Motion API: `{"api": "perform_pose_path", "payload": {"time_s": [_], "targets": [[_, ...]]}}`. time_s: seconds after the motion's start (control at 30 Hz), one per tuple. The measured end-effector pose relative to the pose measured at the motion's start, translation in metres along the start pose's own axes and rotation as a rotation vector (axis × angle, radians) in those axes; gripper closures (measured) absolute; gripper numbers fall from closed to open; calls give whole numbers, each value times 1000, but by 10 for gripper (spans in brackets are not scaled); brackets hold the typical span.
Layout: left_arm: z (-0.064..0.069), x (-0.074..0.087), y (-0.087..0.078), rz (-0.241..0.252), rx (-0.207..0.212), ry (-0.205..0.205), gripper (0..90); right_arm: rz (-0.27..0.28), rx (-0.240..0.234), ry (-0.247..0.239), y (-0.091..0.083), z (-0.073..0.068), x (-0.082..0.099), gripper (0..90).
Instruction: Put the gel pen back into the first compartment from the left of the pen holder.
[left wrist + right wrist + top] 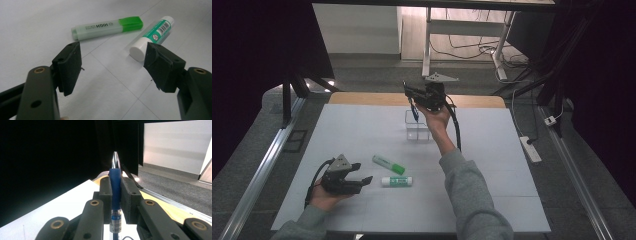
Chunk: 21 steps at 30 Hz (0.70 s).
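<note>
Nearest, at the table's (362, 210) front left: left gripper (364, 176) held low over the white sheet, jaws wide apart, nothing between them. Seen along those jaws in the left gripper view (113, 63), bare sheet in the gap, with the glue stick (152, 36) lying just past the right-hand jaw, white cap towards the camera. Beyond it, the green highlighter (107, 27), flat on the sheet, cap end pointing right in that view.

In the high view, both lying near the middle of the sheet: glue stick (397, 181) closer to the front edge, highlighter (388, 164) just behind it, angled, the two near each other but apart.

Farther back, a clear box (418, 126) standing on the sheet.

Farthest, above the box: right gripper (412, 100) raised in the air, clamped on a blue pen (414, 112) that hangs down over the box. In the right gripper view, jaws pressed against both sides of the pen (115, 187), silver tip sticking up past the pads, labelled barrel running down towards the camera. Right gripper (116, 192) well clear of the table there.
</note>
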<state>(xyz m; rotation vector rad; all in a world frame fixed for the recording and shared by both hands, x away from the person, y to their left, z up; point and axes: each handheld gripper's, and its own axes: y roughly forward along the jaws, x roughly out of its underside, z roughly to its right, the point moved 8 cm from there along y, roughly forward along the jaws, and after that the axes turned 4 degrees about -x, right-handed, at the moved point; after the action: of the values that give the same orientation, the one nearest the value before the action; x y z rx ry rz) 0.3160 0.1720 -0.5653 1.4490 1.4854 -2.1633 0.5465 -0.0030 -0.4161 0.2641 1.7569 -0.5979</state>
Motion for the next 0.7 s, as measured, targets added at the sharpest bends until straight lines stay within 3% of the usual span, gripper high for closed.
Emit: {"api": "perform_pose_path", "payload": {"time_s": [0.57, 0.7], "targets": [[2, 1, 3, -19, -13, 24, 301, 16, 14, 13, 14, 11, 6, 783], [1, 1, 3, -17, -14, 20, 301, -15, 56, 1, 14, 13, 10, 582]]}}
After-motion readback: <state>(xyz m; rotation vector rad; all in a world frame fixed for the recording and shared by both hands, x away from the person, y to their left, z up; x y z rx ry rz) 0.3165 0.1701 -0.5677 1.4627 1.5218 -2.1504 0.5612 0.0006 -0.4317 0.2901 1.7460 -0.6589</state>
